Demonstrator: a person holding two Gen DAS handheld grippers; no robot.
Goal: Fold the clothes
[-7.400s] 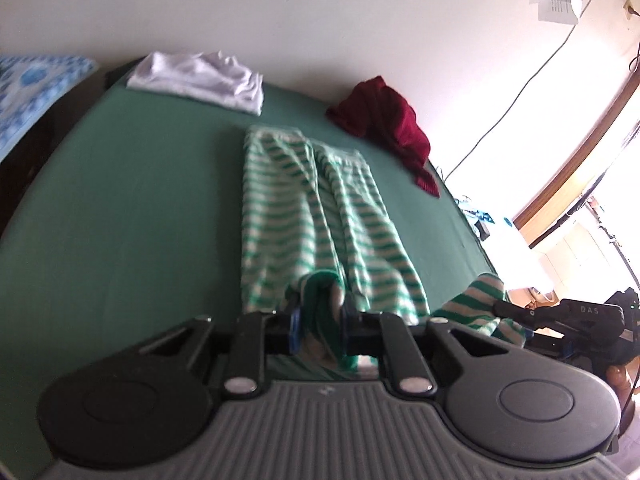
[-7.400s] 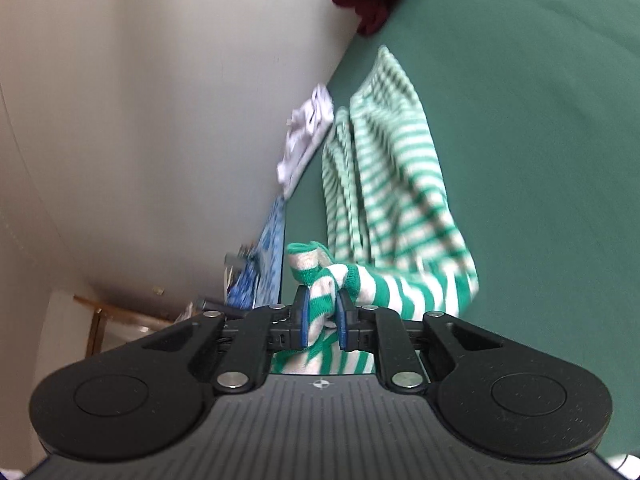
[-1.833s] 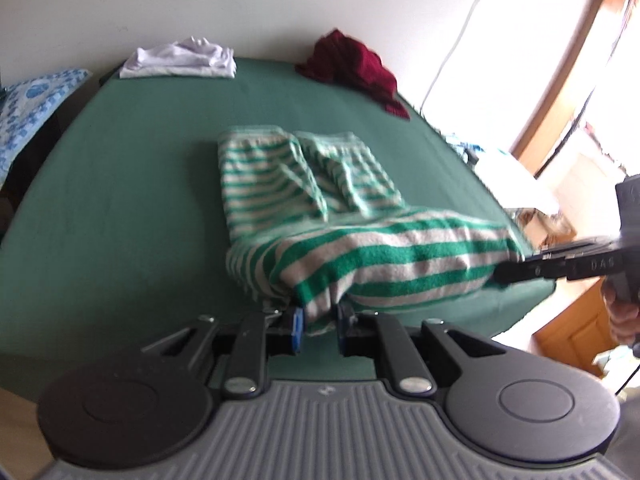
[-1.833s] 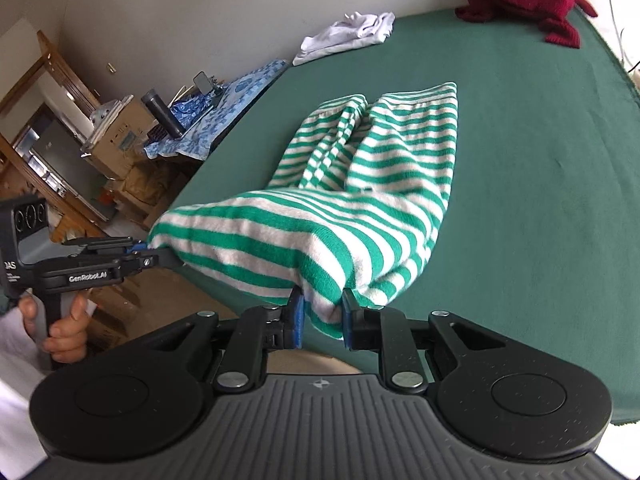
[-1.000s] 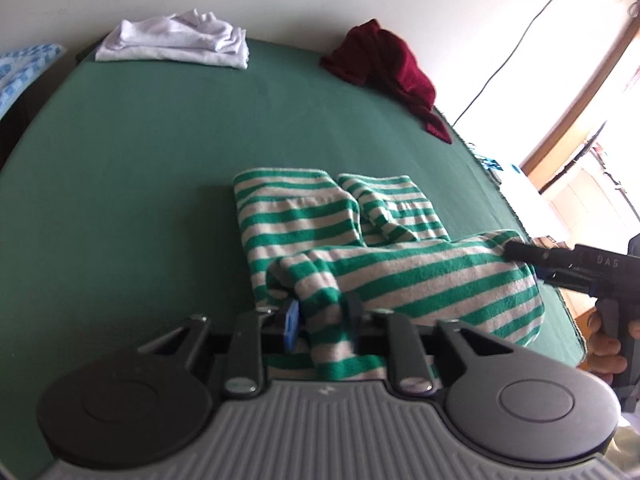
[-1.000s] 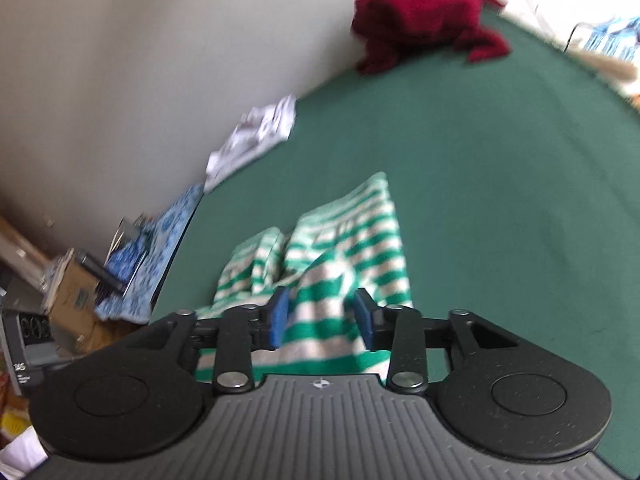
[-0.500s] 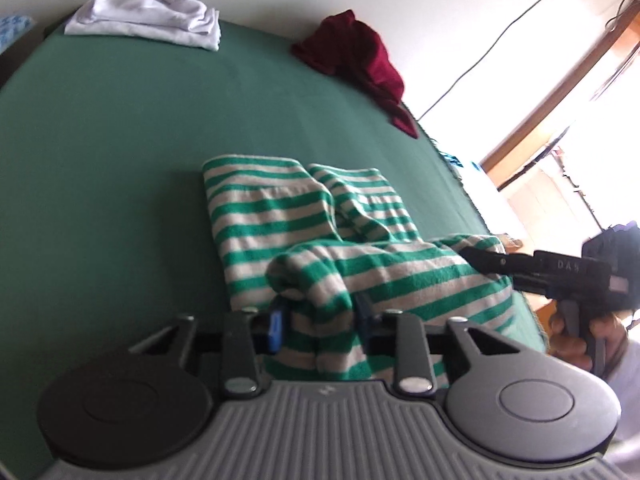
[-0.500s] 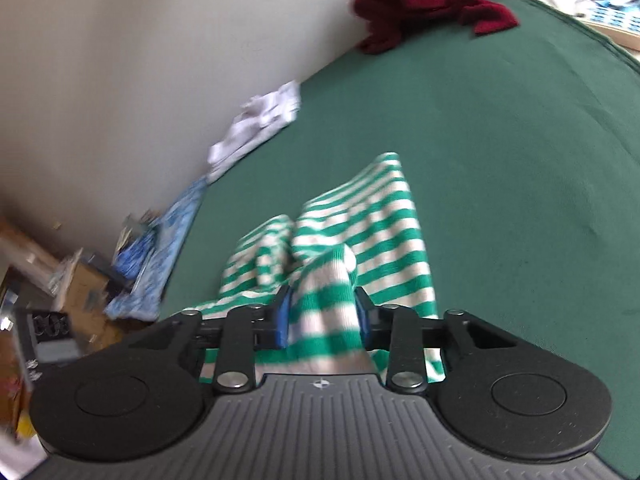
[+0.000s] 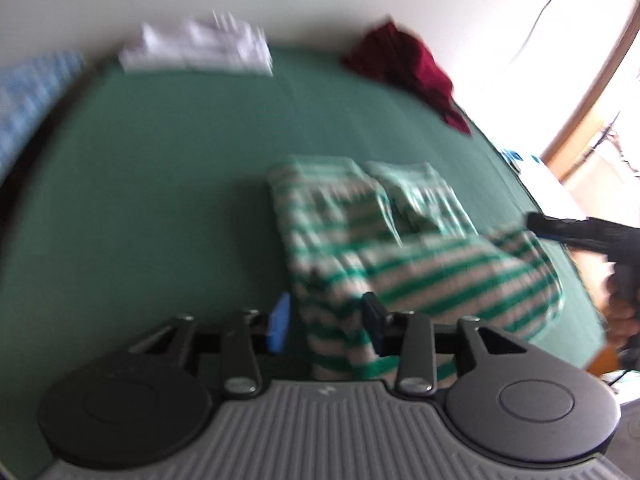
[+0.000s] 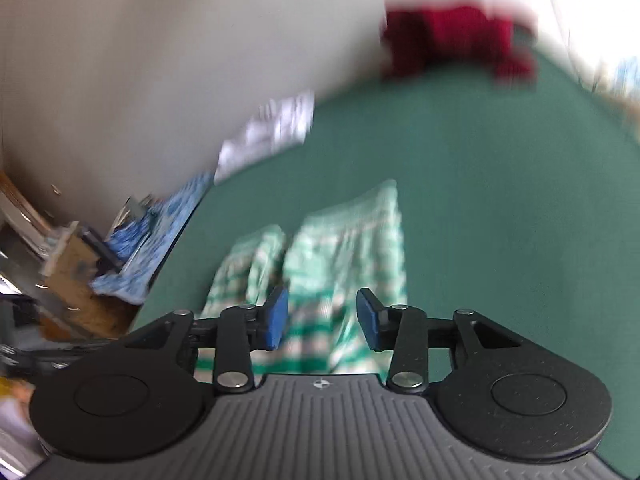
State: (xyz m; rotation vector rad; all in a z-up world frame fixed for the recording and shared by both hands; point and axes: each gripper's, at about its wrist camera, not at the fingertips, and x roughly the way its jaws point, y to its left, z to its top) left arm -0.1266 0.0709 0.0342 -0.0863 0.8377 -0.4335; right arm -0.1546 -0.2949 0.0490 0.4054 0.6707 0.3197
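Observation:
Green-and-white striped trousers lie folded over themselves on the green cover. My left gripper hovers at the fold's near left corner. Its jaws are opening: cloth sits between them against the right pad, and the left pad stands clear of it. My right gripper is over the trousers at the fold's other end. Its jaws are opening too, with striped cloth lying loose below the gap and neither pad pressing. In the left wrist view the right gripper shows at the fold's far right. Both views are motion-blurred.
A white folded pile and a dark red garment lie at the far edge by the wall. A blue patterned cloth and a cardboard box sit off the left side. A hand holds the right gripper.
Half a second ago both grippers pinched bunched striped cloth. Now both sets of pads have spread apart and the cloth has dropped loose. Both views have shifted slightly and blurred.

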